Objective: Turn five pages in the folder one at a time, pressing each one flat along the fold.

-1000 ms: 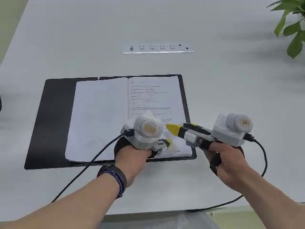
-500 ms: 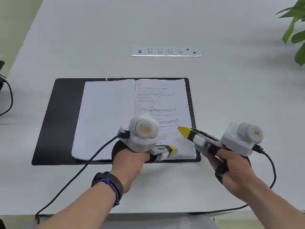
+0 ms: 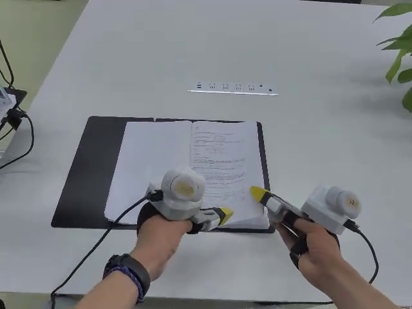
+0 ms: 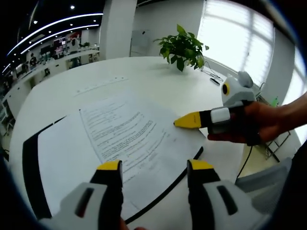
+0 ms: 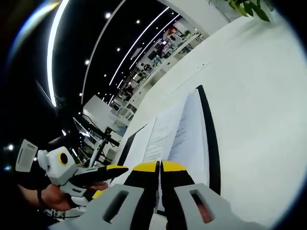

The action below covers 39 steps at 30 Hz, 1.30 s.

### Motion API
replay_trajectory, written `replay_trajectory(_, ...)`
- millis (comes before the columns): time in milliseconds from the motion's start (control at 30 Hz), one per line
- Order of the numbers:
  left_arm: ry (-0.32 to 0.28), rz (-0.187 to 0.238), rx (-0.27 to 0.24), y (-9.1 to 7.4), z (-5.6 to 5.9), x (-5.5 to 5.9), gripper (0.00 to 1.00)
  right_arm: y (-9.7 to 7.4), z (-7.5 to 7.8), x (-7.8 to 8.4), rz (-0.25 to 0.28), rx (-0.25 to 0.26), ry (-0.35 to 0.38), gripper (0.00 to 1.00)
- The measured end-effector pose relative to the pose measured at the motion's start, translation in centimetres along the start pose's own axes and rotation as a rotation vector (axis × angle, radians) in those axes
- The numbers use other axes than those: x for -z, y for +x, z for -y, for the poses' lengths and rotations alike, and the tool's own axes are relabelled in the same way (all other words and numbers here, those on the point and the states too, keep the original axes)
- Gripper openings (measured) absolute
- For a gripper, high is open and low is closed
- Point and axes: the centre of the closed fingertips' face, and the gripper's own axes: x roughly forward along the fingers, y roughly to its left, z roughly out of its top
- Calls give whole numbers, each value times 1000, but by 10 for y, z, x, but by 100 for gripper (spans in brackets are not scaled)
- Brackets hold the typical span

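The black folder [image 3: 90, 172] lies open on the white bench [image 3: 335, 129], close to the person. A blank page [image 3: 151, 167] is on its left and a printed page [image 3: 225, 161] on its right, both lying flat.

The left gripper [image 3: 223, 215] sits at the near edge of the folder, below the printed page. In the left gripper view its yellow-tipped fingers [image 4: 109, 167] are spread apart and released, with the page's near corner showing between them.

The right gripper [image 3: 257, 193] points in over the right edge of the printed page. Its fingers [image 5: 146, 168] are clenched together, and I cannot tell if any paper is caught between them.

Beyond the folder a socket strip [image 3: 233, 88] is set in the bench. A plant [image 3: 399, 45] stands at the far right.
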Motion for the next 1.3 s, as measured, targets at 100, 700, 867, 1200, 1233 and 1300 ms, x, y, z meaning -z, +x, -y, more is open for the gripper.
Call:
replay_trajectory(100, 17, 7, -3, -11, -2, 0, 55, 3, -3, -4, 11, -5, 10, 0)
replay_trajectory(700, 3, 34, -59, -50, -27, 10, 57, 16, -32, -3, 9, -48, -17, 0)
replay_trajectory(867, -9, 53, -77, -62, -34, 8, 57, 21, -42, -2, 7, -61, -22, 0)
replay_trajectory(1200, -22, 62, -90, -77, -40, 17, 58, 38, -64, 7, -6, -89, -32, 0)
replay_trajectory(1233, -21, 60, -91, -78, -41, 19, 58, 40, -69, 9, -10, -95, -34, 0)
replay_trajectory(1300, -12, 50, -90, -79, -41, 23, 58, 44, -74, 11, -11, -105, -39, 0)
